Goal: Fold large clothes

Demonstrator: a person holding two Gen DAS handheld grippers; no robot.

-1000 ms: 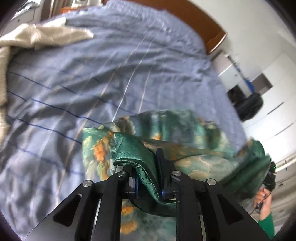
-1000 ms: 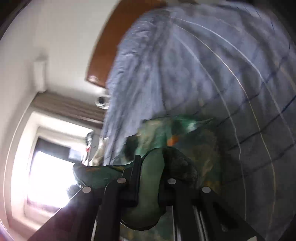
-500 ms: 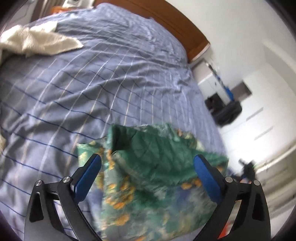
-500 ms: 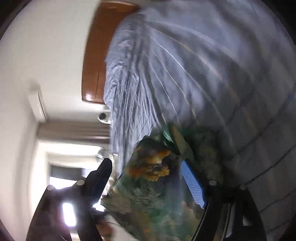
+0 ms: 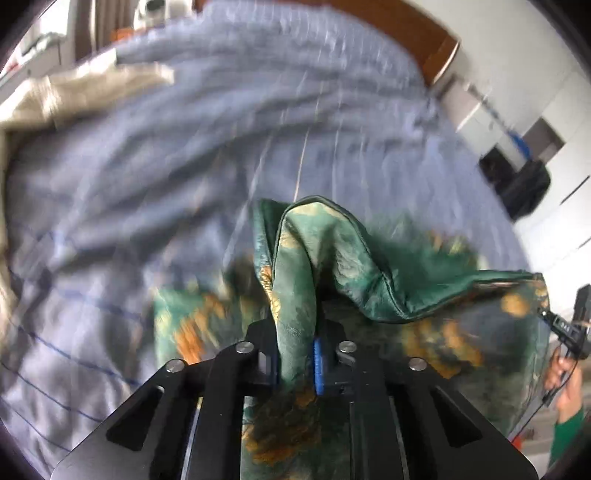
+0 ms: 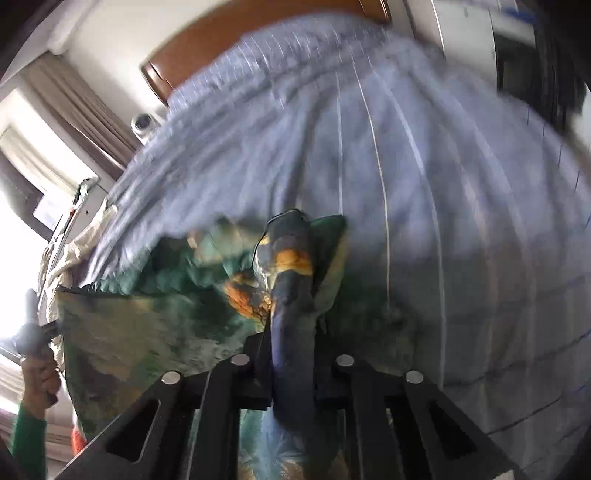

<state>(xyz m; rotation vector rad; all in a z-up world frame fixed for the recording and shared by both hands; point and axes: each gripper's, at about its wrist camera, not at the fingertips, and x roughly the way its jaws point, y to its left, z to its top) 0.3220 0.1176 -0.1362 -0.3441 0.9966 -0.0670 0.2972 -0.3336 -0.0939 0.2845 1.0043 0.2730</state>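
Note:
A green garment with orange and cream print (image 5: 354, 266) is held up over the blue striped bed cover (image 5: 147, 177). My left gripper (image 5: 295, 339) is shut on a bunched edge of it. In the right wrist view the same garment (image 6: 155, 325) stretches to the left, and my right gripper (image 6: 291, 339) is shut on another bunched edge. The cloth spans between the two grippers, its lower part hanging near the bed. The other hand and gripper show at the frame edges (image 5: 569, 332) (image 6: 33, 332). Both views are motion-blurred.
A cream blanket (image 5: 74, 88) lies at the bed's far left. A wooden headboard (image 5: 413, 29) stands at the far end. A black bag (image 5: 524, 184) and white cabinets are to the right of the bed. A window with curtains (image 6: 44, 147) is on the left.
Half a second ago both grippers were open with the garment lying loose on the bed. Now both have shut on its edges again and lifted it.

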